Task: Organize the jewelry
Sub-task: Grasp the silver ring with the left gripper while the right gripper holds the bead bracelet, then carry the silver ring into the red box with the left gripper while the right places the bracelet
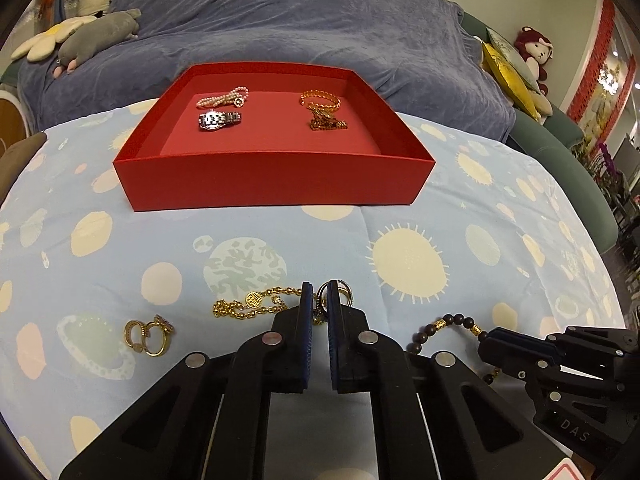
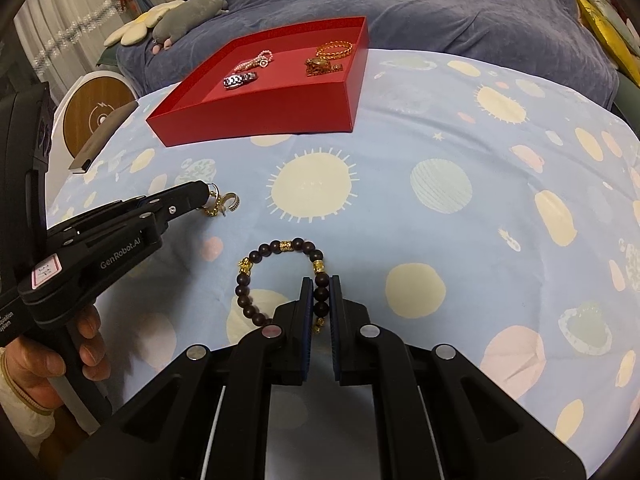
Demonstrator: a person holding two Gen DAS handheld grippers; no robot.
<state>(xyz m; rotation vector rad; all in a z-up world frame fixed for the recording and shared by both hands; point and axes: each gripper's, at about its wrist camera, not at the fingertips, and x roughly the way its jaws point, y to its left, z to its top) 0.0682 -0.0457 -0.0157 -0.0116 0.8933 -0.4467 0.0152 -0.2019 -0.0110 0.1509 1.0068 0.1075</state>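
L gripper (image 1: 320, 298): blue ribbed pads pinched on silver metal ring (image 1: 340, 294) | R gripper (image 2: 321, 294): nipping dark round-bead wooden bracelet (image 2: 280, 276) w/ gold spacers | both lie near side of shallow red card tray (image 1: 276, 180) on planet-print cloth (image 1: 440, 216)

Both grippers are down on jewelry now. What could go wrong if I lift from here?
The left gripper pinches silver rings beside the gold chain; the chain may snag and drag. The right gripper holds the bead bracelet by one bead, so it could slip out before reaching the red tray.
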